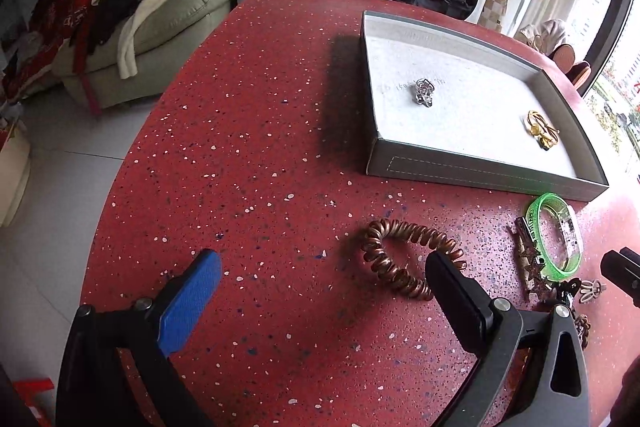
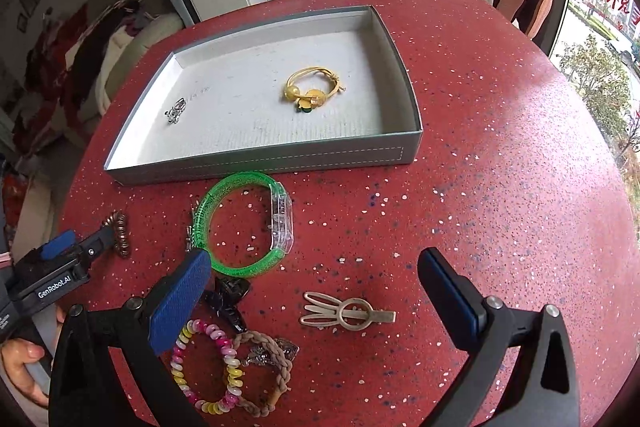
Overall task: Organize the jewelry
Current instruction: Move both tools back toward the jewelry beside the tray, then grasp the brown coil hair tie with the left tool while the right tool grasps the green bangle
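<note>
Red speckled table [image 2: 500,155], round, bearing everything. Grey tray [image 2: 264,157] toward the far side, open-topped and shallow, likely the collecting place, since two pieces already lie inside: a yellow hair tie [image 2: 314,89] right of middle and a small silver piece [image 1: 424,93] well apart to its left, perhaps kept separate by kind.

Left outside, strewn near the tray's front wall and still to sort: green bangle [image 2: 244,223] just beside the wall; copper coil tie [image 1: 404,259] further left; below the bangle a black claw clip [image 2: 228,301], a gold rabbit clip [image 2: 346,313], a pink-and-yellow coil bracelet [image 2: 208,367] touching a braided tan band [image 2: 268,371], and a dark star-studded clip [image 1: 532,263] tucked against the bangle's left edge.

Left gripper [image 1: 320,287]: spread wide, holding nothing, low over the table with its right finger at the copper coil, seemingly lined up for it. Right gripper [image 2: 316,275]: also wide apart and empty, hovering above the clips, left fingertip overlapping the bangle's near rim.
</note>
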`<state>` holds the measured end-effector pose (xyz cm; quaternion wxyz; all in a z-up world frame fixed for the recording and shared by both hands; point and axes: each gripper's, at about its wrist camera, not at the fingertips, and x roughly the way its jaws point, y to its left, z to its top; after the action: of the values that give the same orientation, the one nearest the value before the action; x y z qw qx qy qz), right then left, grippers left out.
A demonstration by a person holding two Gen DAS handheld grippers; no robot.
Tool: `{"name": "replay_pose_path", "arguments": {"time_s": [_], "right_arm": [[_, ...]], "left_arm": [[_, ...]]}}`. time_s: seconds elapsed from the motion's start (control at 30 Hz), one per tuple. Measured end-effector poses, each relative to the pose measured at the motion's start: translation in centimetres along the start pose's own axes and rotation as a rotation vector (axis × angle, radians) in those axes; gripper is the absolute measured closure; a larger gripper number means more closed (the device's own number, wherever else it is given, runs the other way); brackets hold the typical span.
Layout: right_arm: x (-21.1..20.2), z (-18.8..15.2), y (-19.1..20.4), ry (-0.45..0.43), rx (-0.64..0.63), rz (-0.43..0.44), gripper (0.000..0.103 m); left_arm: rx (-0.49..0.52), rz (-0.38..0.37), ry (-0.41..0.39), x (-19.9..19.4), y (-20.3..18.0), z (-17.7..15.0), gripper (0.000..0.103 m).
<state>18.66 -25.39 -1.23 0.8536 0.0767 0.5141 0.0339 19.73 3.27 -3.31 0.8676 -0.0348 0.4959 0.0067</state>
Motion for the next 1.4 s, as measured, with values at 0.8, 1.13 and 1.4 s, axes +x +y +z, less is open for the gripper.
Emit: {"name": "replay_pose_path", "arguments": {"time_s": [0.8, 1.13, 1.4], "right_arm": [[3.0, 0.3, 3.5, 0.046, -0.186, -0.084, 0.057], [1.9, 0.5, 2.3, 0.017, -0.119, -0.015, 0.092], [-1.1, 1.3, 1.1, -0.037, -0.097, 0.051, 0.092]], "left_arm": [[0.13, -0.021, -0.022, 0.0, -3.0, -0.4, 0.043], [0.158, -0.109, -0.036, -1.3, -2.7, -0.4, 0.072], [0.166, -0.175, -0.086, -4.5, -2.6, 0.5, 0.072]]}}
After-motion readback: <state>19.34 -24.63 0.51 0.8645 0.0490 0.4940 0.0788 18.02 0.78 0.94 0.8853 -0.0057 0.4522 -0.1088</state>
